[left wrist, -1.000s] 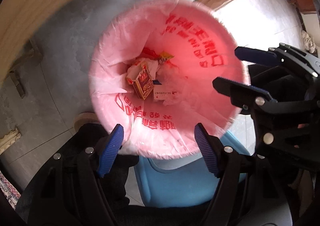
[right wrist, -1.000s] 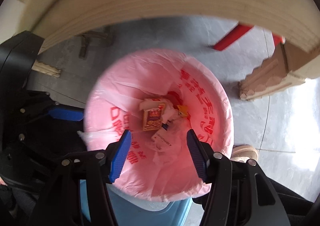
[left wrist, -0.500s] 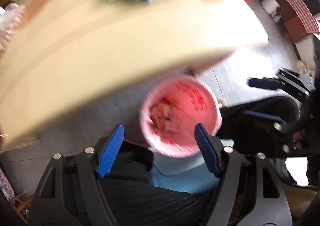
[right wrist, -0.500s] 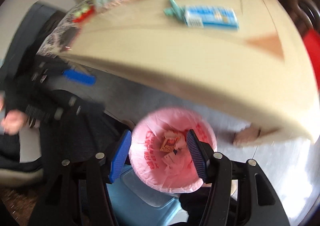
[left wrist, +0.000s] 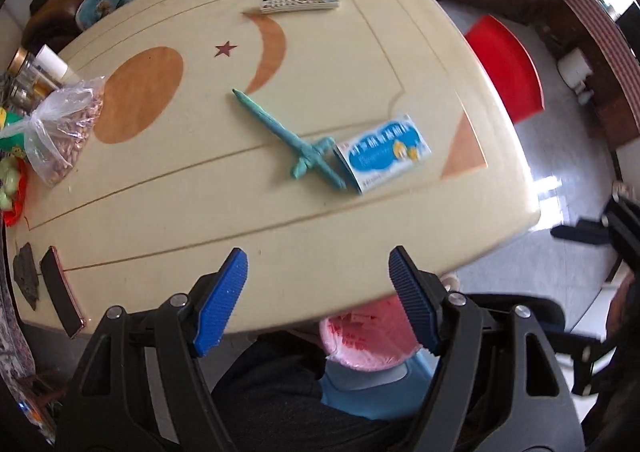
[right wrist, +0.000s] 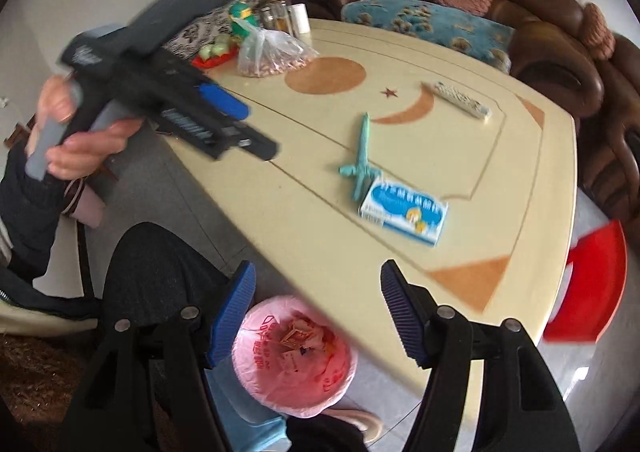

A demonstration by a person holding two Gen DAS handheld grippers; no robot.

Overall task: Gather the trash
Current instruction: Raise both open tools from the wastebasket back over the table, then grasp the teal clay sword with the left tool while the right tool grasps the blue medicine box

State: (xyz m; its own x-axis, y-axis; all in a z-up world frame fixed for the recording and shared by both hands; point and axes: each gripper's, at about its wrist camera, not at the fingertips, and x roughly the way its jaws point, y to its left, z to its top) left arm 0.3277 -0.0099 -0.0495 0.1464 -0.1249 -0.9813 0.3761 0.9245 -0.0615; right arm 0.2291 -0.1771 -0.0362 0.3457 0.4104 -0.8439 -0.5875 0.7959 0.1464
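Both of your hand-held grippers are empty: the left hand-held gripper [left wrist: 318,300] stands wide, and the right hand-held gripper [right wrist: 316,316] is opening. Your blue-and-white box [left wrist: 382,152] lies near the bench's [left wrist: 160,212] right edge, touching the teal paper twist [left wrist: 288,138]; the pink-lined bin [right wrist: 294,356] sits on the floor below the near edge.

The left gripper [left wrist: 318,300] is held spread, empty. The right gripper [right wrist: 316,316] is being opened, nothing between its jaws.

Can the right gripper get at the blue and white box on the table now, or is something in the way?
Probably yes. The right gripper is empty, its jaws opening. The box lies flat on the table with open space above; only the green toy sword touches its end.
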